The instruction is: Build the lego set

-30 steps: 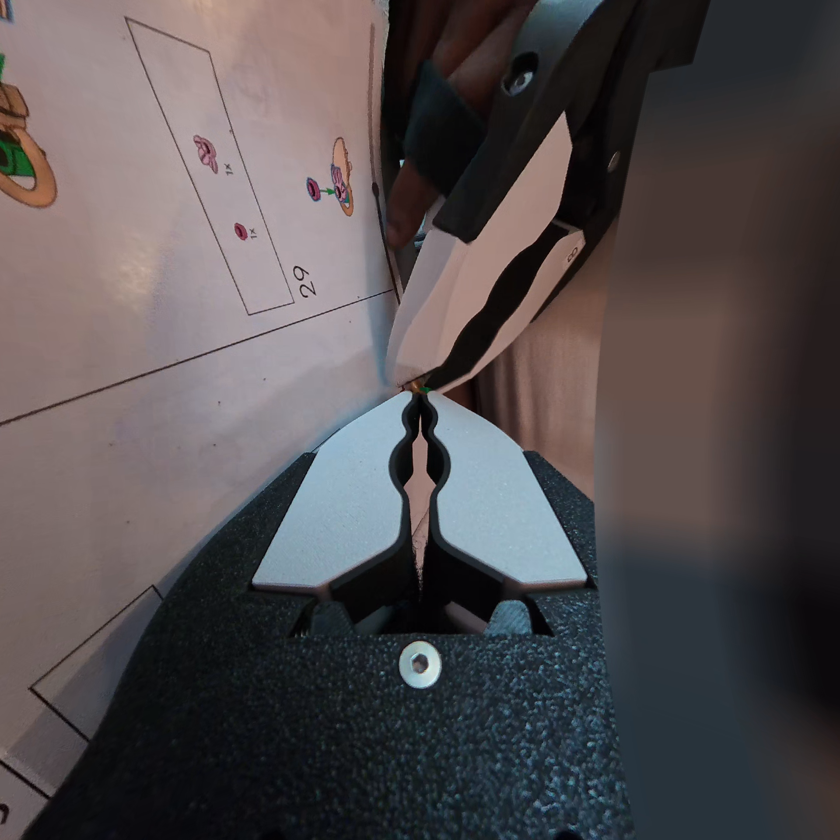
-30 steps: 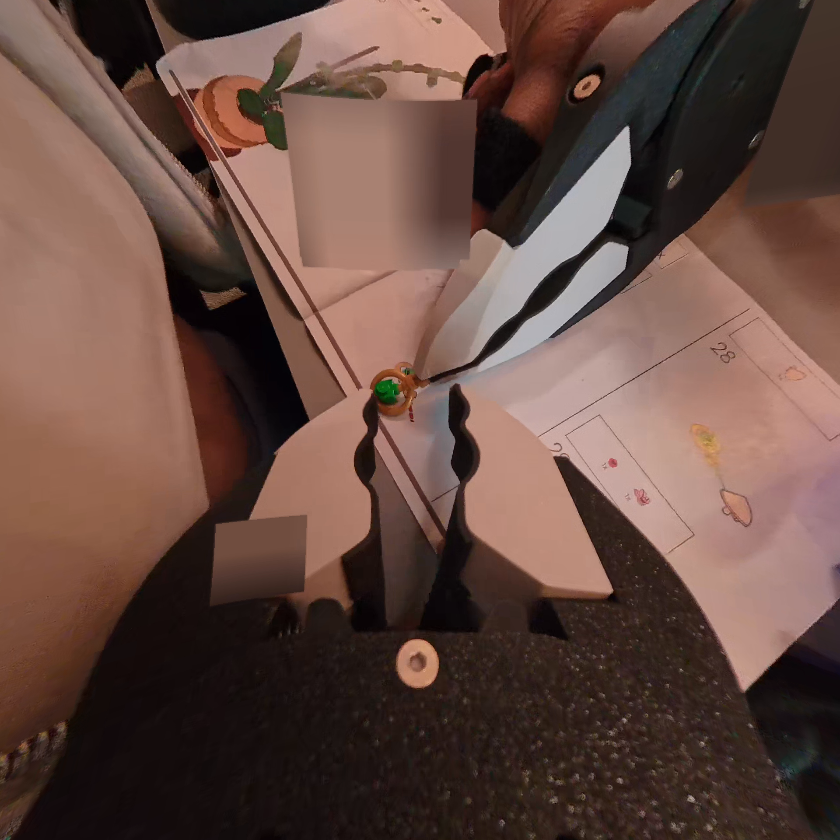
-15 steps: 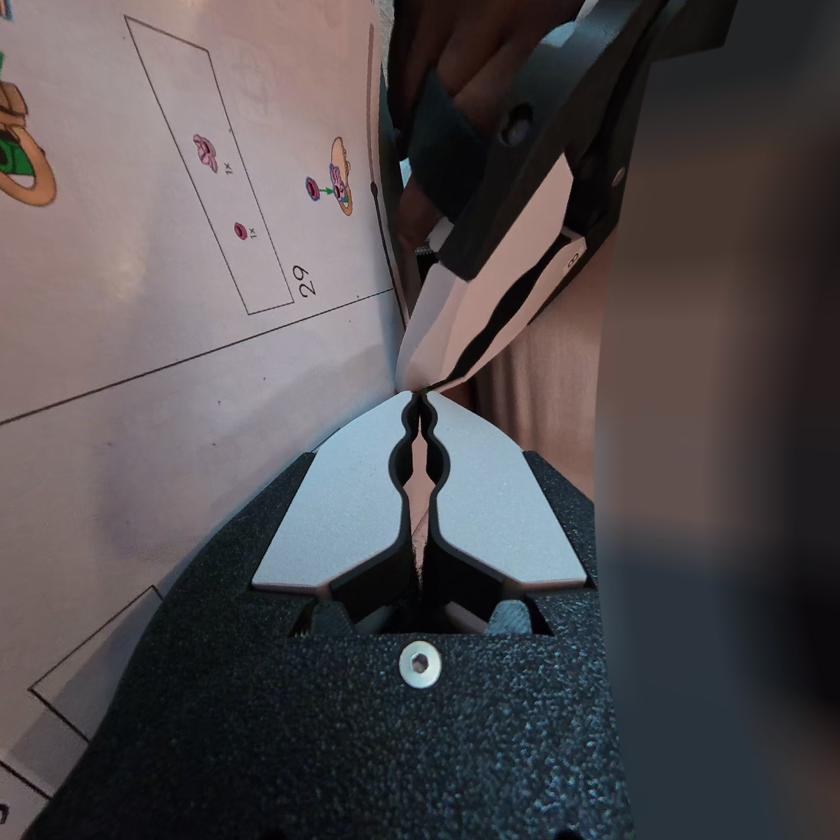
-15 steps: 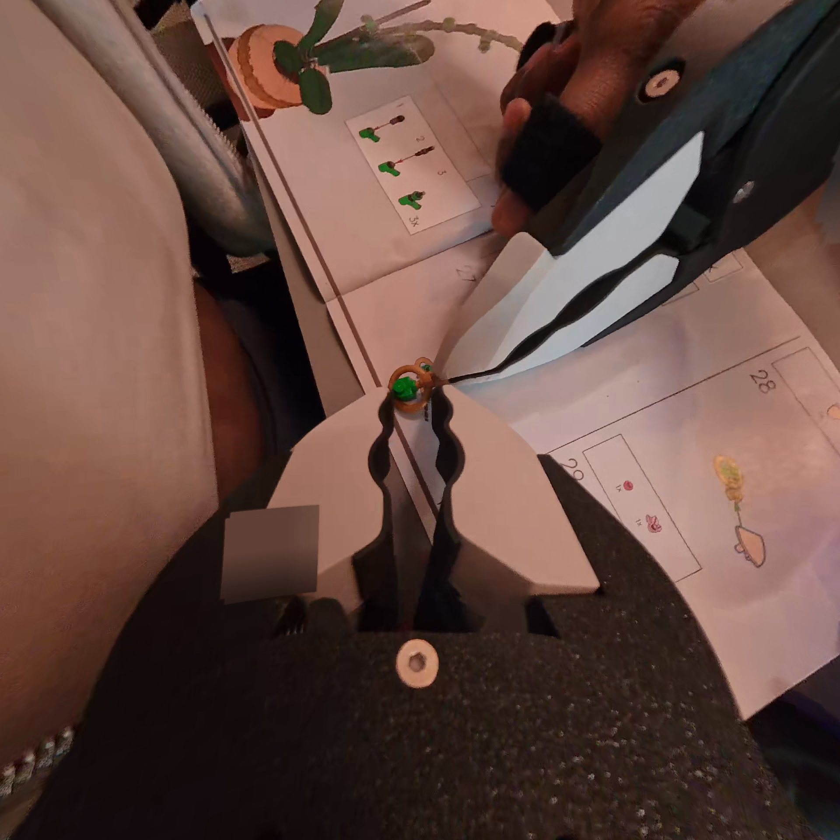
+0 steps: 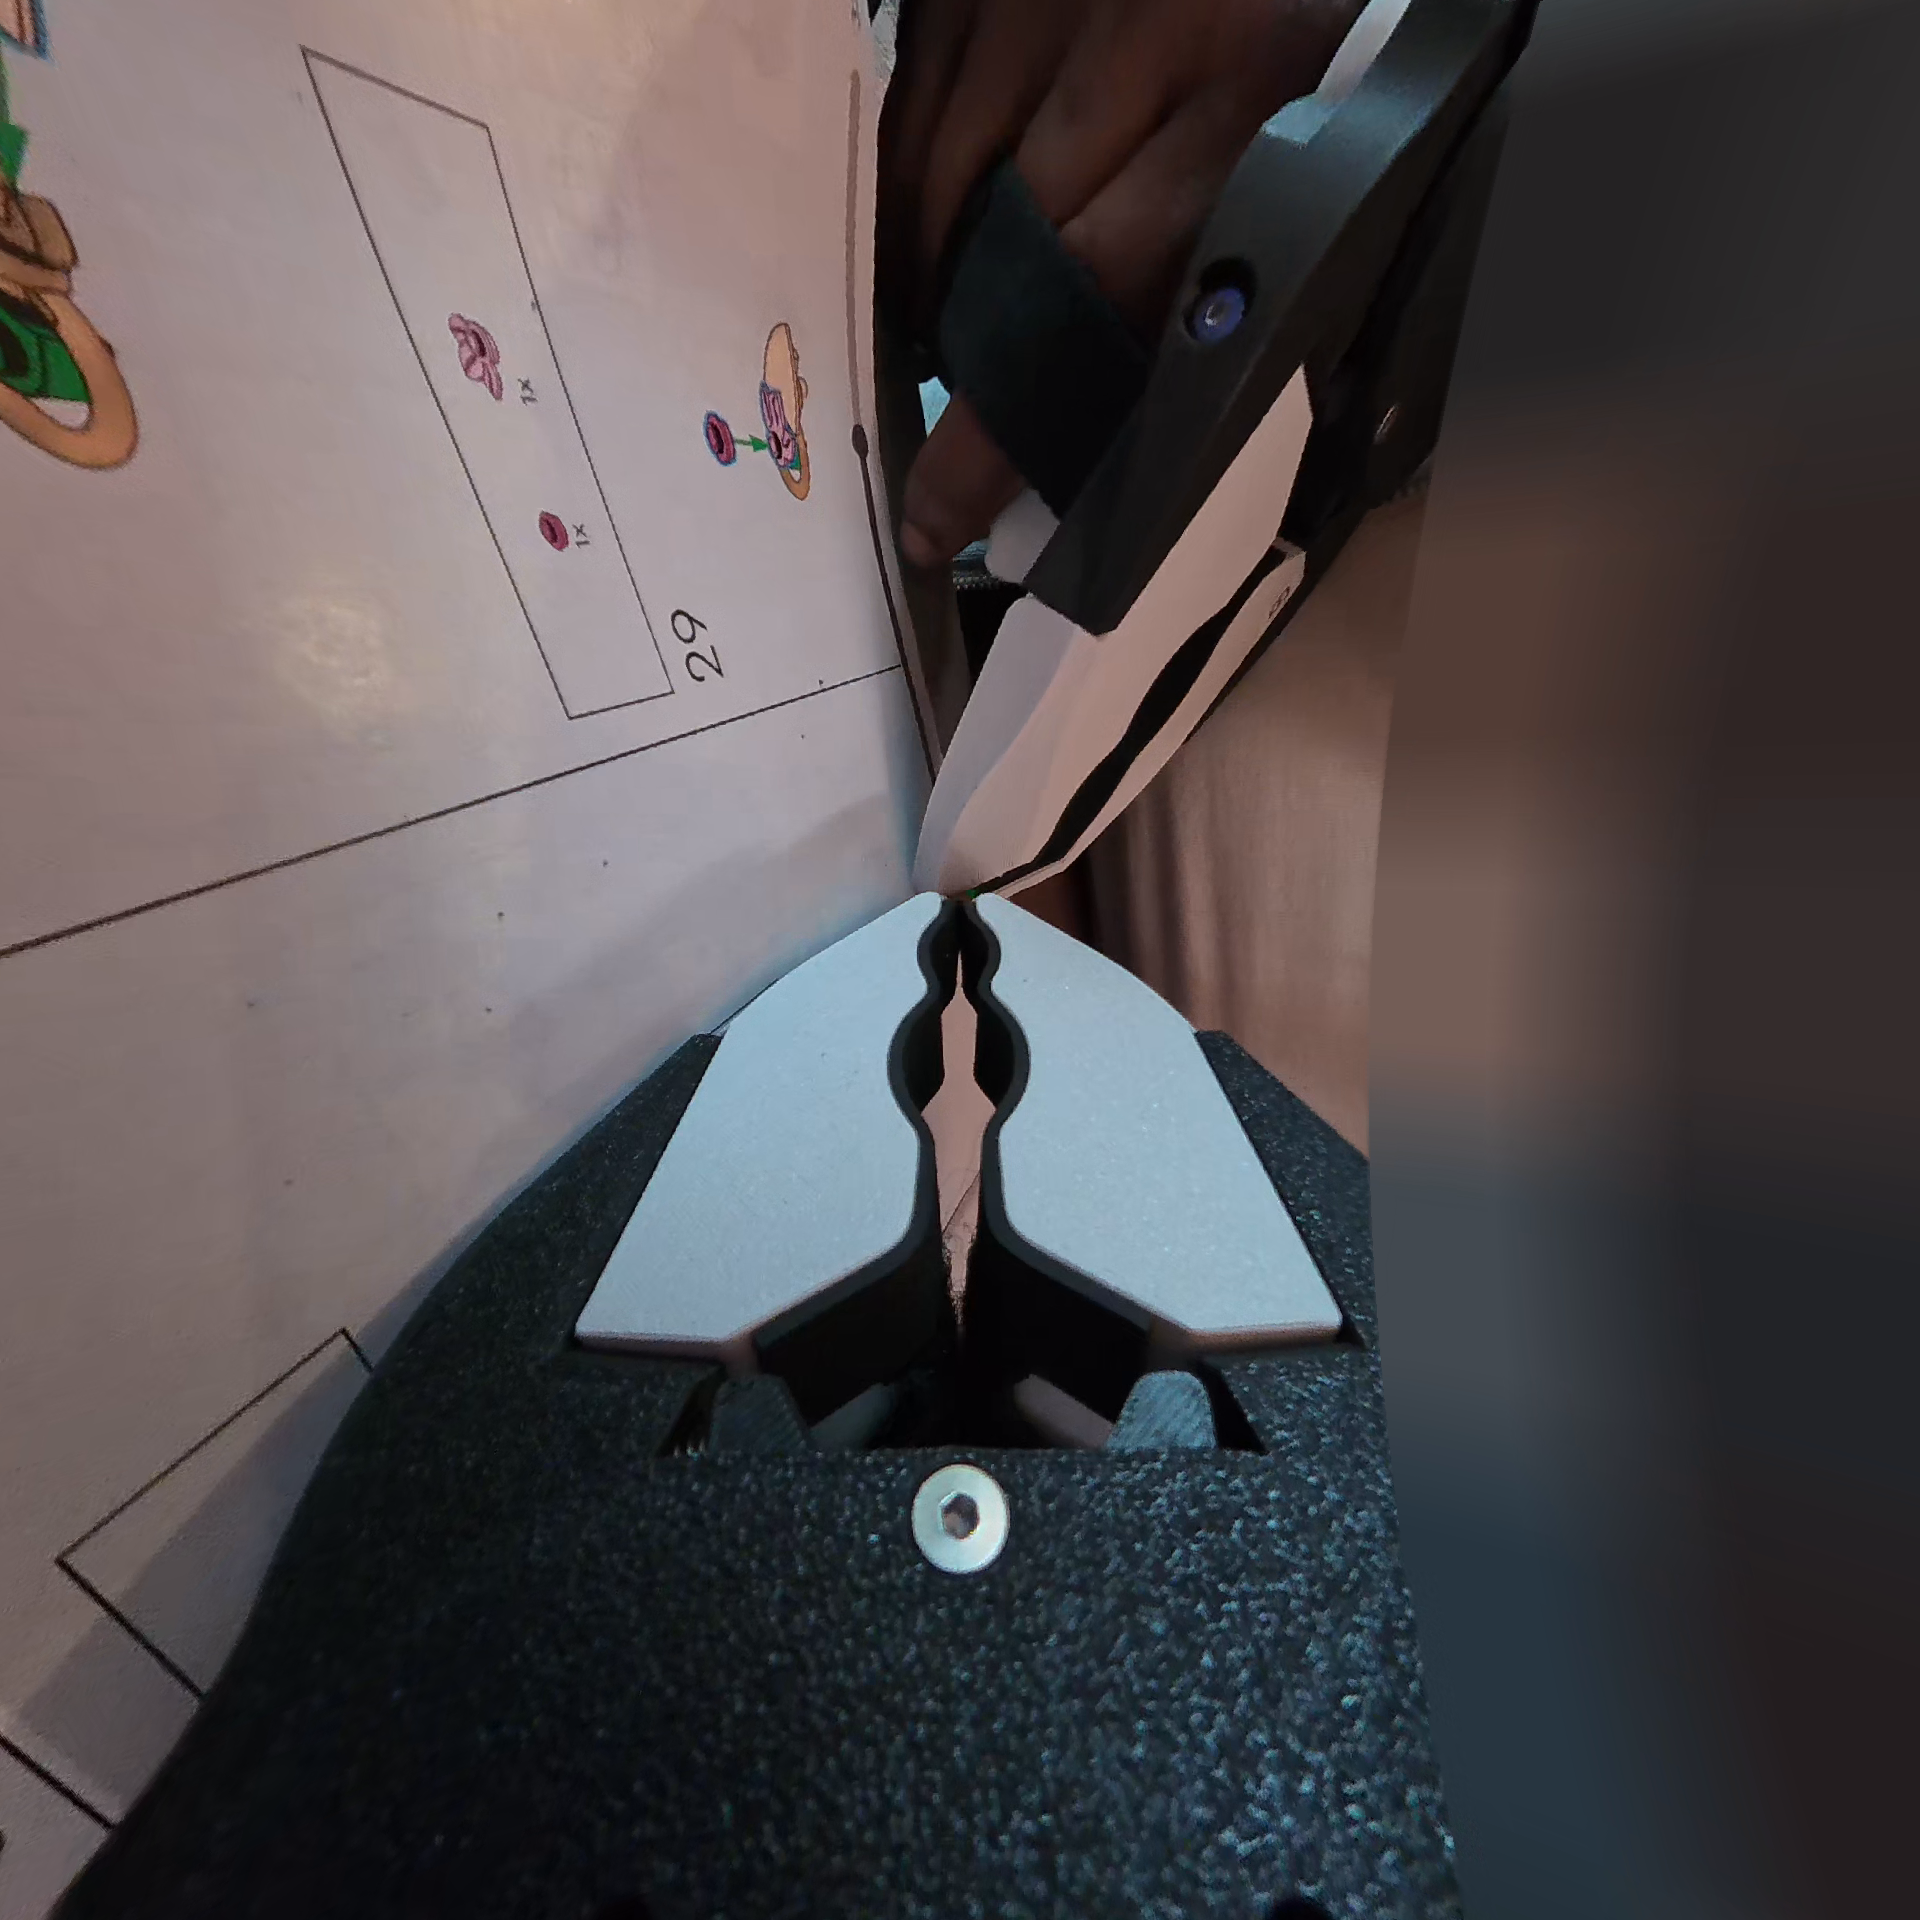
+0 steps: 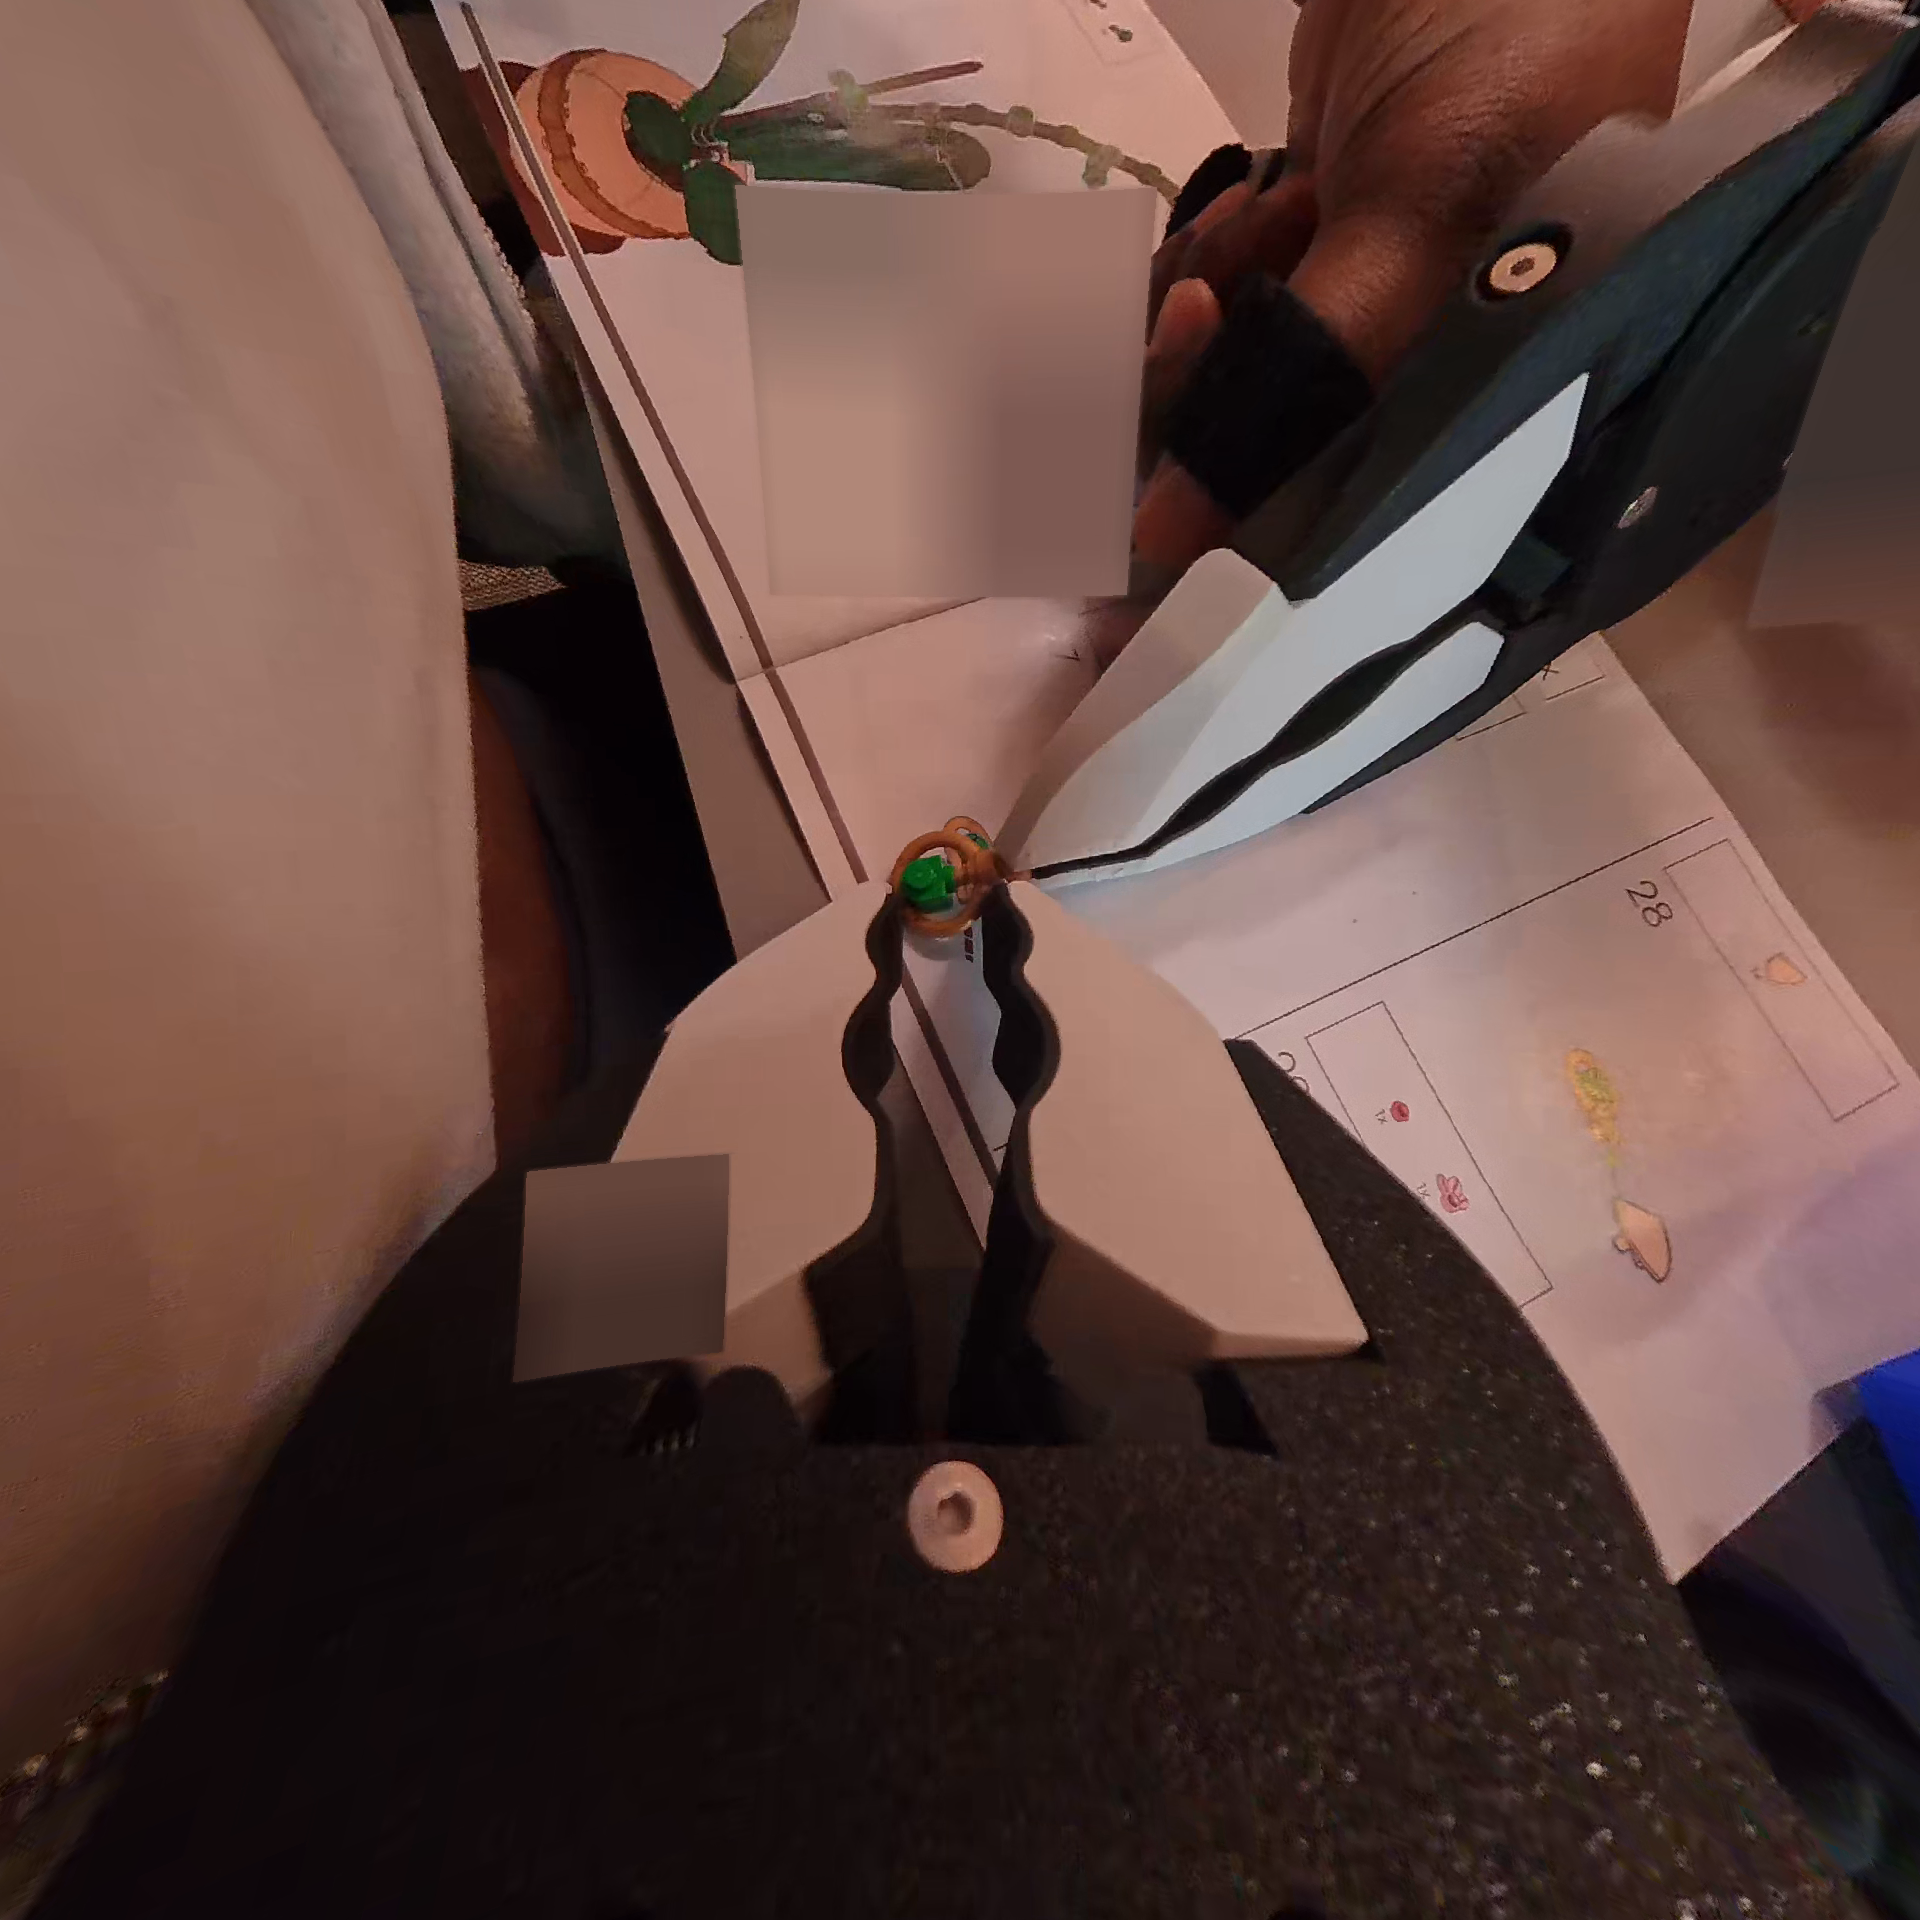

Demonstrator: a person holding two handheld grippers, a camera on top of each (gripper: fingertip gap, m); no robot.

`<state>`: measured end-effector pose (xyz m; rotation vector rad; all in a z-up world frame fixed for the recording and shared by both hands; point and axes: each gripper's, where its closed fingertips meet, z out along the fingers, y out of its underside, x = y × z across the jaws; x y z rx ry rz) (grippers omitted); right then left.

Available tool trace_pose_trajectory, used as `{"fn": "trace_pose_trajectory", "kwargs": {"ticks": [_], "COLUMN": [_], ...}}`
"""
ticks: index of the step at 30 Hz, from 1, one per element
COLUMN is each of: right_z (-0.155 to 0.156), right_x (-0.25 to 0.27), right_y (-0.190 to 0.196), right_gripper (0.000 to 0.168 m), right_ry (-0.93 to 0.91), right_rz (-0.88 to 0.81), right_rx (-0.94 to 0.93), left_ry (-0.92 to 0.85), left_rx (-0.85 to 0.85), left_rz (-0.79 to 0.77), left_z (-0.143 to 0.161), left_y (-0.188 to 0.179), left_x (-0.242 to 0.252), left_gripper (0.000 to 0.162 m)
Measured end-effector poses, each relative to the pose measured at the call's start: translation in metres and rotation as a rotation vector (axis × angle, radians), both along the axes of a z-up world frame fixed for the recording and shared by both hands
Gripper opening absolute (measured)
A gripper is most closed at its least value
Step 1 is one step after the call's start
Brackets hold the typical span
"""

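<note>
A small lego piece, a tan ring with a green stud (image 6: 928, 885), hangs above the open instruction booklet (image 6: 1455, 935). My right gripper (image 6: 940, 906) is closed on the ring's sides. My left gripper (image 6: 1023, 875) comes in from the upper right, shut on the thin tan end of the same piece. In the left wrist view my left gripper (image 5: 958, 906) is shut, tip to tip with the right gripper (image 5: 966, 883). Only a speck of green shows between them there.
The booklet (image 5: 312, 831) fills the left of the left wrist view. A person's beige clothing (image 6: 208, 727) is close on the left. Hands (image 6: 1403, 156) hold both grippers. A blue object (image 6: 1881, 1423) sits at the right edge. The tips of both grippers are at nearly the same place.
My right gripper's fingers have moved in from wide open and closed on the ring piece. The left gripper has stayed shut on the piece and hardly moved.
</note>
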<state>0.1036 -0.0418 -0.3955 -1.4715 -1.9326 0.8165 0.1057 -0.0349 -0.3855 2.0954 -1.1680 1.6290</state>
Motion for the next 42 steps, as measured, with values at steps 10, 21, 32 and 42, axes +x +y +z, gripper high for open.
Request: {"fn": "trace_pose_trajectory", "kwargs": {"ticks": [10, 21, 32, 42], "right_z": [0.0001, 0.0014, 0.0043, 0.0052], "right_x": [-0.0004, -0.0009, -0.0035, -0.0043], "right_y": [0.0009, 0.003, 0.0067, 0.0076], "right_gripper": [0.014, 0.015, 0.02, 0.018], "right_ry": [0.002, 0.038, 0.06, 0.08], "right_rz": [-0.022, -0.055, -0.136, -0.121], "right_rx": [-0.01, 0.09, 0.026, 0.087], "left_ry": [-0.012, -0.015, -0.009, -0.008], "left_rx": [0.038, 0.021, 0.037, 0.039], "left_rz": [0.014, 0.018, 0.024, 0.023], "left_z": [-0.0006, 0.0002, -0.0008, -0.0009], "left_y": [0.0007, 0.0014, 0.002, 0.0022], "left_x": [0.0004, 0.0007, 0.0006, 0.0005], "left_gripper": [0.0, 0.0, 0.0, 0.0]}}
